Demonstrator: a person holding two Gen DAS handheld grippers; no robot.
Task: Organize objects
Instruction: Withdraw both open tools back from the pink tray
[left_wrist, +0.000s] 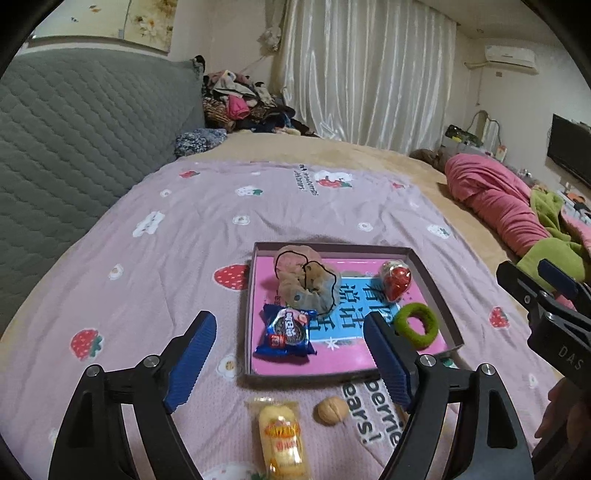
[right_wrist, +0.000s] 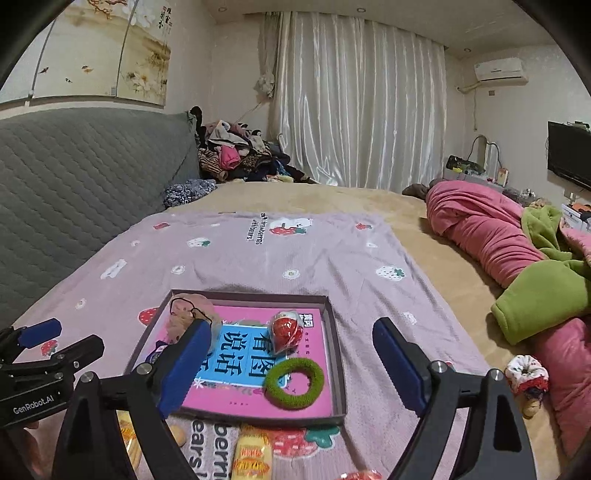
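Both my tongs are spread wide and hold nothing. My left gripper (left_wrist: 290, 363) hovers over the blue biscuit packet (left_wrist: 286, 332) in the shallow box (left_wrist: 436, 284). My right gripper (right_wrist: 291, 363) hangs above the green hair ring (right_wrist: 294, 384), the red strawberry (right_wrist: 286, 330) just beyond it.

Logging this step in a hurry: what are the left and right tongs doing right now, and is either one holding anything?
Left tongs: open, holding nothing.
Right tongs: open, holding nothing.
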